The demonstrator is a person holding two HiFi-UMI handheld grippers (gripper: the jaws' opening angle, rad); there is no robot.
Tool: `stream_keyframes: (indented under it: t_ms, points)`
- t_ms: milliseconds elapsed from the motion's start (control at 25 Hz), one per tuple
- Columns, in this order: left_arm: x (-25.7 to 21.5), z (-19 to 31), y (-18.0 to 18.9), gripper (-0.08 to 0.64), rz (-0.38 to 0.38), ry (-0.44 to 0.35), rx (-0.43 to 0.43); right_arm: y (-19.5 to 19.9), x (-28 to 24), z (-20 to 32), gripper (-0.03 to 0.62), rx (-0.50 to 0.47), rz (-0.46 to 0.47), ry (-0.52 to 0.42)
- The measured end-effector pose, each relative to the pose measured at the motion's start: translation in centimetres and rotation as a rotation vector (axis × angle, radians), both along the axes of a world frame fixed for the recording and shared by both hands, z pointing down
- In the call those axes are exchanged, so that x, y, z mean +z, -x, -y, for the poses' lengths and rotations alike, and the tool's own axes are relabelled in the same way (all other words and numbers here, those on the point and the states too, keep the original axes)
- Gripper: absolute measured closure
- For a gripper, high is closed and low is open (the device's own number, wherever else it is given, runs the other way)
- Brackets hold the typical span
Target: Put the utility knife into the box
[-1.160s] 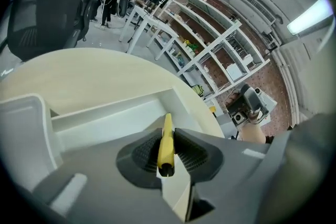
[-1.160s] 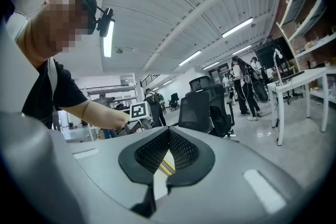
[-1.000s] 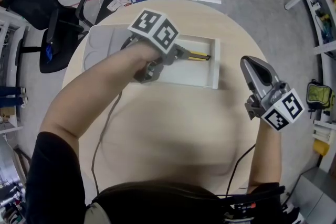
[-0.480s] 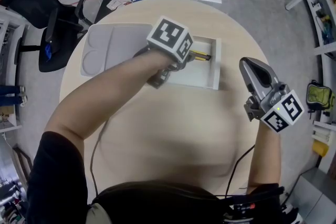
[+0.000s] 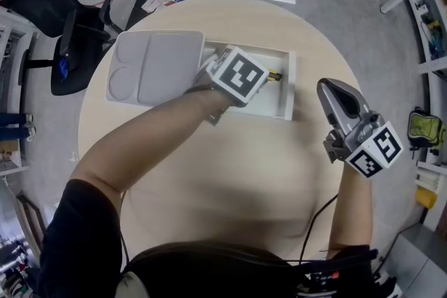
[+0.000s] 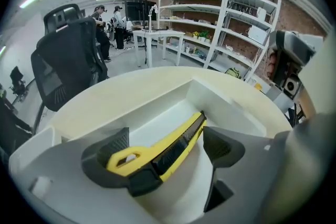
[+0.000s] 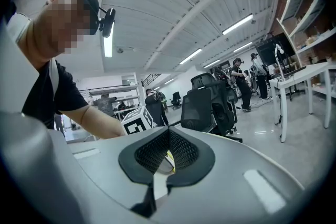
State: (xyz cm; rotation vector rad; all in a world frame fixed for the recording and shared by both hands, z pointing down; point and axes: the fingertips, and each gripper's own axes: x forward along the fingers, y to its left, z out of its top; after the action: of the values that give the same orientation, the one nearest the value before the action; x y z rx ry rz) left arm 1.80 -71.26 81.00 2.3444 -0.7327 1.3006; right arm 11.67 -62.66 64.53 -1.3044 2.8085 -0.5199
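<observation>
Utility knife (image 6: 163,152) lies in the white box (image 6: 220,99) near the tabletop's (image 5: 230,171) far edge, loose between the left gripper's (image 6: 164,148) jaws, which have just been opening wide. The right gripper's (image 7: 168,149) jaws are pressed together.

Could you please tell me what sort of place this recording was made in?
Probably a workshop-style office or lab: white shelving racks against a brick wall, black mesh office chairs, and a desk with people standing in the background.
</observation>
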Motion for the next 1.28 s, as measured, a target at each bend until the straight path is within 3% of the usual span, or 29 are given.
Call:
stream_keyframes:
  t_ms: [280, 600, 720, 840, 1120, 1280]
  points:
    - [-1.0, -0.1, -0.2, 0.149, -0.019, -0.062, 0.041, 0.1, -0.2, 0.0, 0.578, -0.008, -0.001, -0.007]
    - [-3.6, -0.2, -0.6, 0.147, -0.055, -0.095, 0.106, 0.3, -0.6, 0.0, 0.578, -0.016, 0.001, -0.011]
    - [-3.2, -0.8, -0.7, 0.147, -0.063, -0.064, 0.117, 0.3, -0.5, 0.0, 0.578, -0.014, 0.001, -0.012]
    - [-3.5, -0.6, -0.7, 0.147, -0.064, -0.105, 0.121, 0.3, -0.4, -0.2, 0.578, -0.010, 0.003, -0.008]
    - [-6.7, -0.8, -1.0, 0.164, -0.216, -0.169, 0.107, 0.0, -0.5, -0.5, 0.578, 0.007, -0.002, 0.005]
    - [-10.3, -0.5, -0.2, 0.237, -0.332, -0.223, 0.070, 0.3, -1.5, -0.8, 0.578, 0.021, -0.011, 0.005]
